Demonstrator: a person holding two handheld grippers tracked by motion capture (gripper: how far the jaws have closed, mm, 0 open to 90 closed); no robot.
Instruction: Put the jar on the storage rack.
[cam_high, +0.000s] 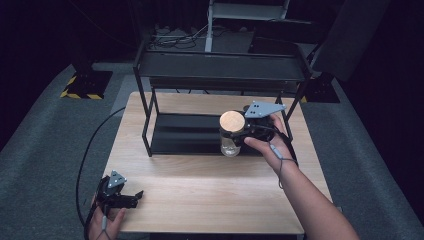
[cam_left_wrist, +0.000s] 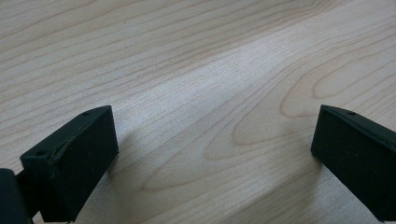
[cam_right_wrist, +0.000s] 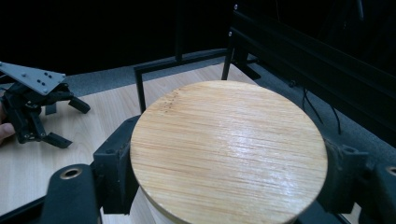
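Observation:
A clear glass jar (cam_high: 230, 143) with a round bamboo lid (cam_high: 232, 121) hangs just above the table in front of the black rack's lower shelf (cam_high: 185, 132). My right gripper (cam_high: 239, 131) is shut on the jar just under the lid, and the jaws press the jar from both sides below the lid (cam_right_wrist: 229, 147) in the right gripper view. My left gripper (cam_high: 134, 198) rests at the table's front left corner, open and with nothing in it. Its jaws stand wide apart over bare wood (cam_left_wrist: 210, 107). The left gripper (cam_right_wrist: 60, 123) lies far off to the left in the right gripper view.
A black two-tier metal rack (cam_high: 220, 67) stands on the back half of the light wooden table (cam_high: 200, 195). Cables (cam_high: 82, 165) trail off the table's left side onto grey carpet. Dark equipment stands beyond the rack.

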